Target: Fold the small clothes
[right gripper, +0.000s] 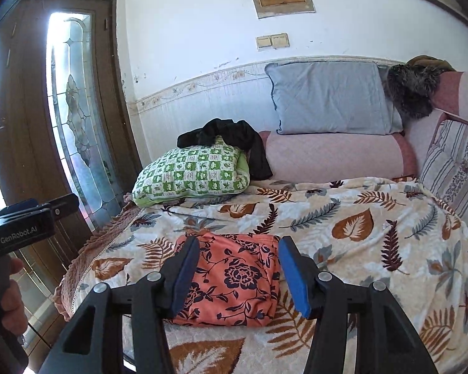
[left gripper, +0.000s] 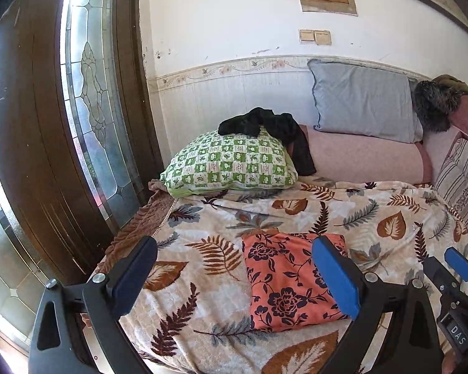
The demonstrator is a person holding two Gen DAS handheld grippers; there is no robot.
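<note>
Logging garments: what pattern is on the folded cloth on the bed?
Coral-orange folded cloth with dark navy flowers and vines; clearest in the right wrist view.

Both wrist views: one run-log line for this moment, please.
left gripper: open, empty | right gripper: open, empty | orange floral garment: folded on leaf-print blanket | black garment: unfolded on green pillow

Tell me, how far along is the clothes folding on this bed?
Done, it seems: the orange flowered cloth lies as a neat folded rectangle on the leaf-print blanket. In hand: nothing; the left gripper and right gripper are both open above it. Left: a crumpled black garment draped over the green checked pillow, apparently unfolded.
</note>
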